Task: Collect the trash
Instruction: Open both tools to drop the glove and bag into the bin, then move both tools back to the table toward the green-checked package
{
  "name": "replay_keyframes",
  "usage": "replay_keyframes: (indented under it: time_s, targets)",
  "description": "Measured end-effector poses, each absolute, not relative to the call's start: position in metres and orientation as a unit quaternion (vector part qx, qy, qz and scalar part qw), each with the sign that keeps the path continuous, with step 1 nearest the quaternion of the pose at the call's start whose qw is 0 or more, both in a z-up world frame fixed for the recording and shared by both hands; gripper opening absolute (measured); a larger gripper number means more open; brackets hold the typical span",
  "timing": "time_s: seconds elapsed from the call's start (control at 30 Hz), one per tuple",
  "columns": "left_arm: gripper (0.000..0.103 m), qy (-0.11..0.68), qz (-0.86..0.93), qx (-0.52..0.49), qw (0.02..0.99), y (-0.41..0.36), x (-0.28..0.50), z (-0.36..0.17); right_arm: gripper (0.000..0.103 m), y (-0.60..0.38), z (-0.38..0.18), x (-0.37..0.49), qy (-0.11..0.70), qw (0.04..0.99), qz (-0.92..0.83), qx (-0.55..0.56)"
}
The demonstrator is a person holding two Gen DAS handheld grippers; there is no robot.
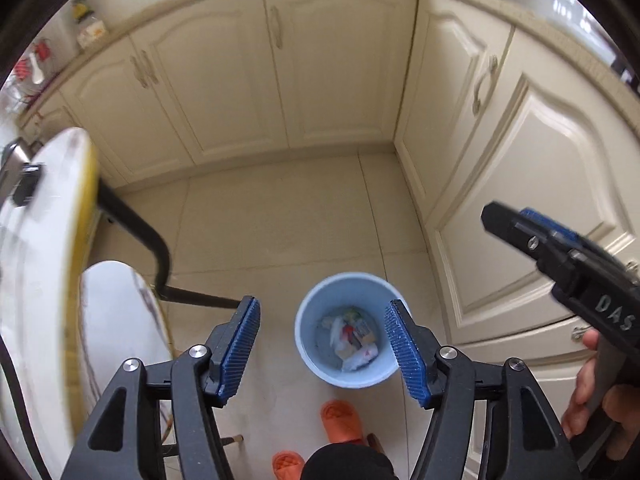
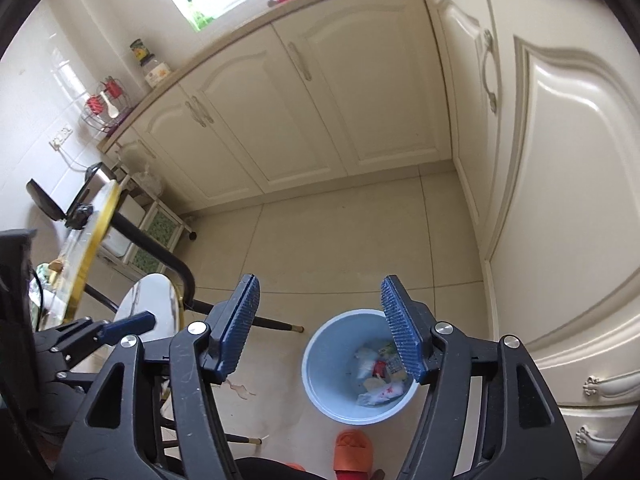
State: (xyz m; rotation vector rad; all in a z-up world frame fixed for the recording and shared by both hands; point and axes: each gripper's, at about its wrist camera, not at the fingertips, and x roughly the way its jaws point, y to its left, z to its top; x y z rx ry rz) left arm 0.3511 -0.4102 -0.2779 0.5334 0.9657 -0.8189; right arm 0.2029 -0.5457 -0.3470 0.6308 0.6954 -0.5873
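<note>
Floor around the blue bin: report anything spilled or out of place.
A pale stain marks the tile left of the blue bin, like a dried spill. The trash sits inside the bin; none shows on the floor.

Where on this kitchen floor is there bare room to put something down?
Free: the beige tiled floor between the cream cabinets and the light-blue plastic trash bin. Crowded: left, by the round white table and its black legs.
</note>
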Motion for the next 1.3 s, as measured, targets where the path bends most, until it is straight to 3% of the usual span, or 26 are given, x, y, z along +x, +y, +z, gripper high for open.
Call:
replay_keyframes:
  time_s: [0.17, 0.23, 0.4, 0.8, 1.0, 1.23, 1.3]
  targets:
    - [0.080, 0.370, -0.350, 0.197, 0.838, -0.346, 0.333, -0.216, 0.071, -0.502, -0.299, 0.210, 0.303, 0.881, -0.255, 0.260]
    - [0.091, 0.344, -0.332, 0.178, 0.860, -0.316, 0.326, -0.196, 0.078, -0.481, -0.281, 0.214, 0.290, 0.893, -0.244, 0.243]
    - [0.102, 0.293, -0.273, 0.143, 0.905, -0.234, 0.308, -0.165, 0.090, -0.418, -0.237, 0.237, 0.267, 0.920, -0.204, 0.199]
    - [0.102, 0.283, -0.146, 0.063, 0.946, -0.053, 0.291, -0.150, 0.094, -0.287, -0.201, 0.327, 0.286, 0.947, -0.112, 0.098]
    - [0.102, 0.303, -0.116, 0.045, 0.945, -0.024, 0.313, -0.155, 0.094, -0.248, -0.222, 0.394, 0.327, 0.940, -0.060, 0.072]
    - [0.102, 0.331, -0.110, 0.043, 0.936, -0.013, 0.390, -0.157, 0.093, -0.222, -0.264, 0.483, 0.375, 0.925, -0.021, 0.056]
    - [0.102, 0.340, -0.110, 0.042, 0.933, -0.009, 0.412, -0.162, 0.087, -0.217, -0.275, 0.504, 0.383, 0.922, -0.016, 0.053]
